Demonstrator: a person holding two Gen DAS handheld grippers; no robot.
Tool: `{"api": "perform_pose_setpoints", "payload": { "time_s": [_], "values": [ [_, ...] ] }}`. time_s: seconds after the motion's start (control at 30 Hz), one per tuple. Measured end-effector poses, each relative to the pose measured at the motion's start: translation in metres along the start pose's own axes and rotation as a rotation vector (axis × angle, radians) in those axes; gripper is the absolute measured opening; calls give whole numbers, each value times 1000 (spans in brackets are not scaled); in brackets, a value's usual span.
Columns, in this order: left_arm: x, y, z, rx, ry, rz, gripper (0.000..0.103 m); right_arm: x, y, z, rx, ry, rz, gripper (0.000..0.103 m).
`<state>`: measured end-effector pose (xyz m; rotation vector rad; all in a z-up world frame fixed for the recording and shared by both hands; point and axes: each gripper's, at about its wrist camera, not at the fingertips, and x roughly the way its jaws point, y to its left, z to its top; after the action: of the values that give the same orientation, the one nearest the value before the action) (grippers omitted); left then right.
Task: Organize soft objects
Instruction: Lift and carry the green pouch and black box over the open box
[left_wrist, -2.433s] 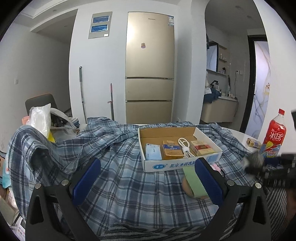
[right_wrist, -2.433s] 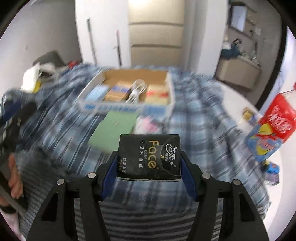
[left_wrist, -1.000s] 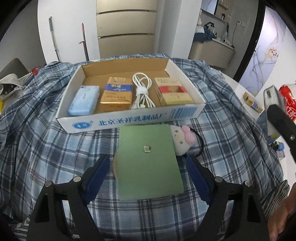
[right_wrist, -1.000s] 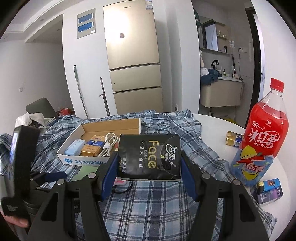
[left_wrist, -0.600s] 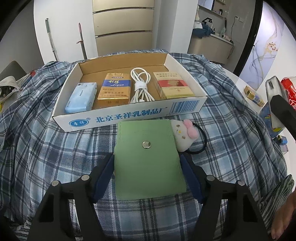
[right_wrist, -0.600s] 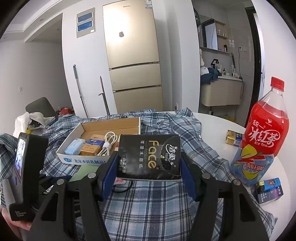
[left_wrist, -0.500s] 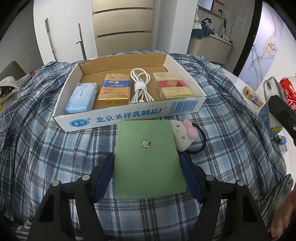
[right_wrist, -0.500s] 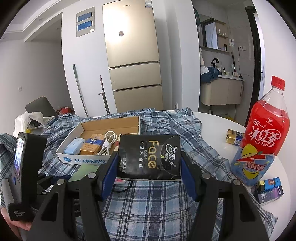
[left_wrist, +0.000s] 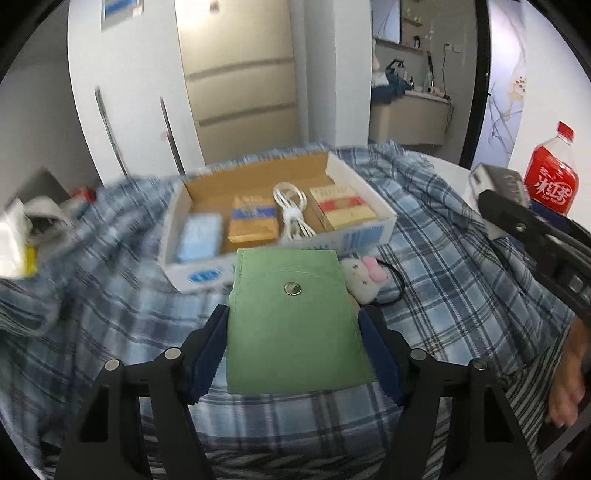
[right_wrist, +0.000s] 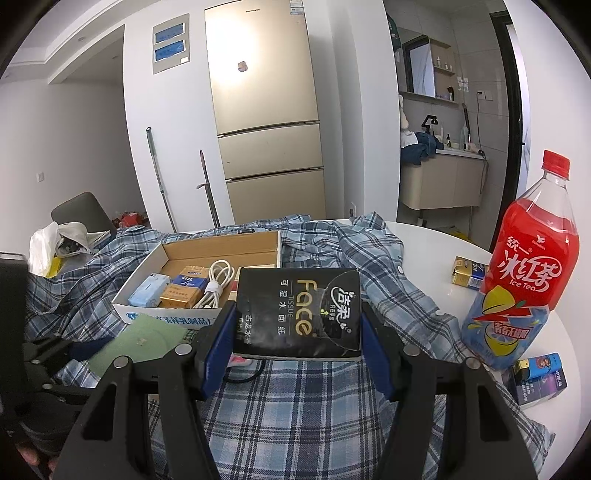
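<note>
Right tongs (right_wrist: 297, 350) clamped on black "Face TISSUE" pack (right_wrist: 298, 314), left tongs (left_wrist: 293, 347) gripping green pouch (left_wrist: 295, 321), unlabelled.

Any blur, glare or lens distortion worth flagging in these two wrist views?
Left wrist view: motion blur smears the cardboard box and plaid cloth, while the green pouch stays sharp. Right wrist view: crisp; a bright glare patch on the fridge. Both show fisheye bending and dark corners.
</note>
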<state>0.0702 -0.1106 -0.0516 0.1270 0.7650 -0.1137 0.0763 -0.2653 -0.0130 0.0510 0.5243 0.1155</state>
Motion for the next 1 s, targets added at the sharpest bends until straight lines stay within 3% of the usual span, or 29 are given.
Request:
{"api": "perform_pose_setpoints", "payload": {
  "time_s": [0.17, 0.3, 0.57, 0.73, 1.0],
  "values": [
    [-26, 12, 1, -22, -70, -3, 72, 0, 0, 0, 1, 0, -1, 62],
    [-54, 16, 2, 7, -172, 43, 72, -6, 1, 0, -1, -24, -4, 62],
    [-100, 25, 21, 3, -283, 30, 72, -21, 5, 8, -24, -59, 15, 62],
    [-107, 40, 55, -52, -303, 40, 72, -35, 7, 35, -45, -72, 33, 62],
    [-108, 64, 120, -154, -355, 25, 72, -50, 28, 104, -65, -192, 47, 62]
  ]
}}
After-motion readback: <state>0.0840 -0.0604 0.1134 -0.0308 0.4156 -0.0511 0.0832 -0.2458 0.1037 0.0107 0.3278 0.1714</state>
